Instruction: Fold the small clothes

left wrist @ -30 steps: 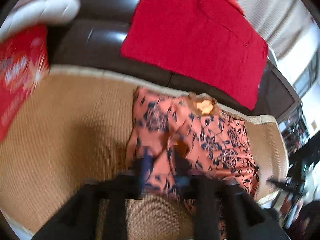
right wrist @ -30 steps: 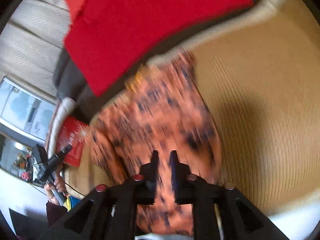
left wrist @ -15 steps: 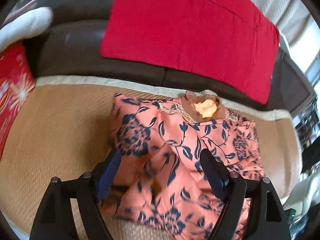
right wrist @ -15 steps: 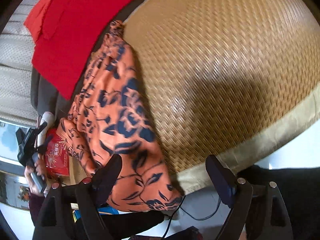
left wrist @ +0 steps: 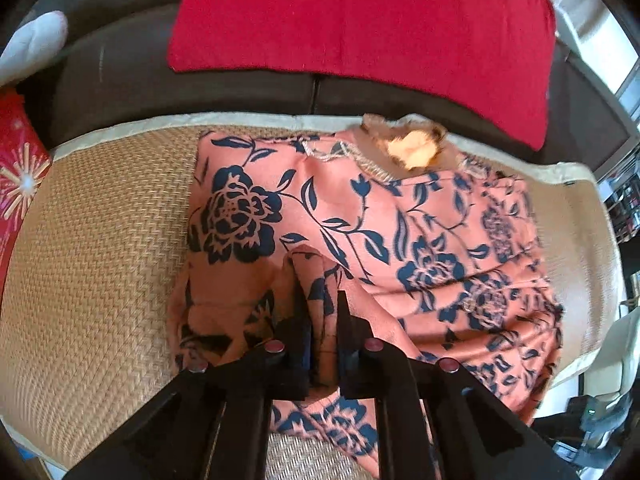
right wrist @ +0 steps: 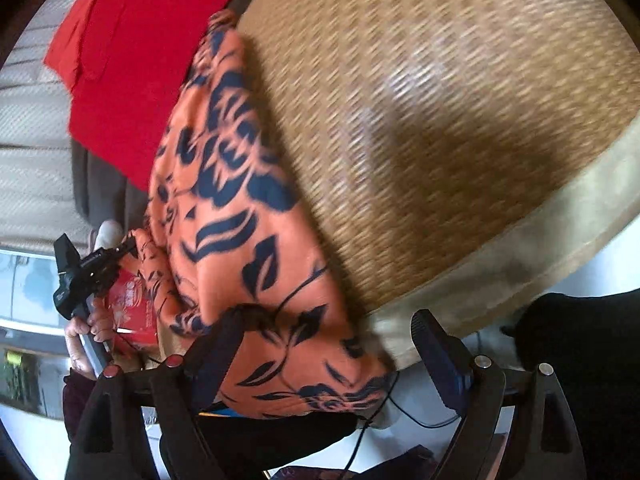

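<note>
An orange garment with dark blue flowers [left wrist: 360,220] lies rumpled on a woven mat [left wrist: 100,260], its collar toward the sofa back. My left gripper [left wrist: 322,316] is shut on a raised fold near the garment's left lower part. In the right wrist view the same garment [right wrist: 240,220] runs down to the mat's front edge. There my right gripper [right wrist: 330,348] stands open, its fingers wide on either side of the hem without pressing it. The left gripper [right wrist: 86,276] shows at far left, held by a hand [right wrist: 84,336].
A red cloth [left wrist: 360,20] hangs over the dark sofa back [left wrist: 160,80]. A red box with a firework print [left wrist: 20,184] sits at the mat's left end, a white soft thing [left wrist: 36,40] above it. Dark clothing [right wrist: 580,340] and cables lie beyond the mat's beige border [right wrist: 520,248].
My left gripper opened wide over the garment, then closed on a fold of it. My right gripper opened and sank toward the hem at the mat's front edge.
</note>
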Tool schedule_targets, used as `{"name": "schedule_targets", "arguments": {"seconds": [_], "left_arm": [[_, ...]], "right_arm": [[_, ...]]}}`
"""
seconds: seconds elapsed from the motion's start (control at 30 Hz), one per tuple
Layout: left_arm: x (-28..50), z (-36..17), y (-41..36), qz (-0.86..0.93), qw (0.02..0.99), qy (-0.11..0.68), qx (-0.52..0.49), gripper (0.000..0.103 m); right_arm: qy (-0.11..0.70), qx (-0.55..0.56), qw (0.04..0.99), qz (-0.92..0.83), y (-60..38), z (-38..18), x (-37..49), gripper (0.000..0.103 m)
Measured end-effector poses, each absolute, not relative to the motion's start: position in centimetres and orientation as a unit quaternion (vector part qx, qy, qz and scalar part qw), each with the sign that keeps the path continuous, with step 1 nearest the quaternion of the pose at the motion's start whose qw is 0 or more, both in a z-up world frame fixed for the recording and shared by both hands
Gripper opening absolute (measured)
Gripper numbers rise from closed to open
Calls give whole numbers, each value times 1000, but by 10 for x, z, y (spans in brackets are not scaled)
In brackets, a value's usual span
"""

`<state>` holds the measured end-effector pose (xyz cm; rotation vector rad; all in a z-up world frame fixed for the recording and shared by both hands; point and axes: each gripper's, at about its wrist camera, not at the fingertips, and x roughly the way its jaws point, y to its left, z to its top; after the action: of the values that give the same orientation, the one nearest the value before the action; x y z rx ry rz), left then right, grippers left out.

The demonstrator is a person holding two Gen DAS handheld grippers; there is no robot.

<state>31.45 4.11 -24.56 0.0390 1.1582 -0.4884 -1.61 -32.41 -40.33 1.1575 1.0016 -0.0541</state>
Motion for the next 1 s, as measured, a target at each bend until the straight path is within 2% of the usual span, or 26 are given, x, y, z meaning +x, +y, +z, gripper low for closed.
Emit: {"name": "schedule_targets", "arguments": {"seconds": [0.07,0.13,0.17,0.2,0.57,0.73,1.0], "left_arm": [[300,-234,49,-232,814,533,17,9],[287,-223,58,-232,819,525,9,9],[282,-218,63,-234,820,522,1,9],[277,-212,70,-236,823,517,-10,9],[193,-159,158,-265,839,466,-98,9],[165,-168,191,-259,835,467,-133,9],[148,-217,212,-240,804,518,-166,9]], "right_arm": [[453,531,716,-24,-314,-411,-10,85],[464,522,716,-20,-304,-420,-4,60],[469,515,717,-12,-299,-420,-2,20],[480,500,721,-1,-291,-419,1,10],[359,513,769,124,-286,-314,-12,8],[318,522,781,129,-320,-277,-9,8],[317,540,771,119,-331,-268,-4,8]]}}
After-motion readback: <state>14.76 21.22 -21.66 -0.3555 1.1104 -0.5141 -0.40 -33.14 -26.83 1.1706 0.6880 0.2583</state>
